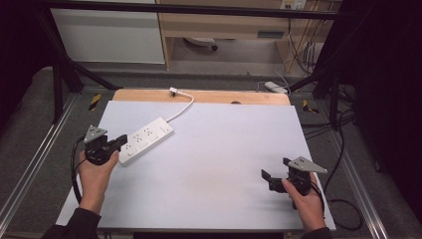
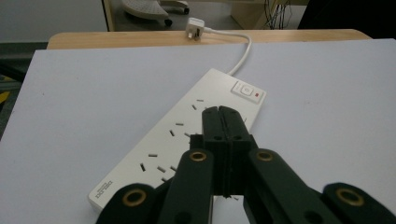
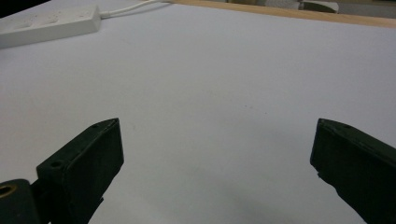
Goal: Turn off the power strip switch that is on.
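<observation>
Strip (image 2: pixel 187 140), white, lies flat on the sheet directly under and ahead of the left claw (image 2: pixel 223 114), whose two black jaws are pressed together with nothing between them. In the left gripper view the closed tips hang over the strip's far half, just short of its switch (image 2: pixel 248 91) with the small red mark; rows of socket slots run back from the tips toward the near end, where a faint brand mark sits by the claw's base. Whether the tips touch the strip's top or hover just above it cannot be told. Beyond the switch end a white cord (image 2: pixel 243 53) curves away from the claw to a plug (image 2: pixel 195 28) lying on the wooden edge (image 2: pixel 116 39) past the sheet.

From the high view the left claw (image 1: pixel 121 141) sits at the strip's (image 1: pixel 147 139) near end, held in the left hand (image 1: pixel 95 172), its grey plate on top.

Well apart from it, across the bare sheet (image 1: pixel 214 159), the right claw (image 1: pixel 267 177) is held in the right hand (image 1: pixel 303 196) with its jaws spread wide and empty. In the right gripper view the right claw (image 3: pixel 217 154) has only the pale sheet between and ahead of its jaws, with the strip (image 3: pixel 49 25) far off toward the upper left corner.
</observation>
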`<state>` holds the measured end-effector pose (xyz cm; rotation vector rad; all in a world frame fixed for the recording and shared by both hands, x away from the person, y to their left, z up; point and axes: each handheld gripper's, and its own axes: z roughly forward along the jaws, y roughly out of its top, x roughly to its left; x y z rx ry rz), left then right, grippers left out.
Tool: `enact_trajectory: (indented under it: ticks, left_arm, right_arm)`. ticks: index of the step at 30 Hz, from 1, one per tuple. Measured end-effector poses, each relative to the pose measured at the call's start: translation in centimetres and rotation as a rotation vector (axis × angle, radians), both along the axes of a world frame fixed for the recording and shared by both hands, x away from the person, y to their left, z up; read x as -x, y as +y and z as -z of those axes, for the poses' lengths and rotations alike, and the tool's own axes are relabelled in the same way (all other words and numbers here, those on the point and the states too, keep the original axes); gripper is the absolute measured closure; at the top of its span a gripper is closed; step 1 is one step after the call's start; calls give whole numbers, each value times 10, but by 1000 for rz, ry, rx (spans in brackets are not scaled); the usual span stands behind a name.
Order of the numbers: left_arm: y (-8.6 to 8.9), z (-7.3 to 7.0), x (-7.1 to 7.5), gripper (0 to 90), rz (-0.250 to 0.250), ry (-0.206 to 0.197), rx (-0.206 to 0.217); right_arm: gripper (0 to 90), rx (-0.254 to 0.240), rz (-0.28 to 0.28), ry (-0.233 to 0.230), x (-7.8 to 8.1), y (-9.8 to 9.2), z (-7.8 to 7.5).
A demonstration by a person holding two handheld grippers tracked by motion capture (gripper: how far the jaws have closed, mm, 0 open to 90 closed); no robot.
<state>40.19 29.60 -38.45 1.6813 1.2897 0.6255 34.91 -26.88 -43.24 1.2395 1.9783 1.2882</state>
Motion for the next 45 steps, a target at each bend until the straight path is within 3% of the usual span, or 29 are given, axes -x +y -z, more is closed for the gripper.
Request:
enact_trajectory:
  ticks: [45]
  left_arm:
    - [4,30,-8,900,-4,93,-33]
  right_arm:
    - [30,5,-10,1,0,0,0]
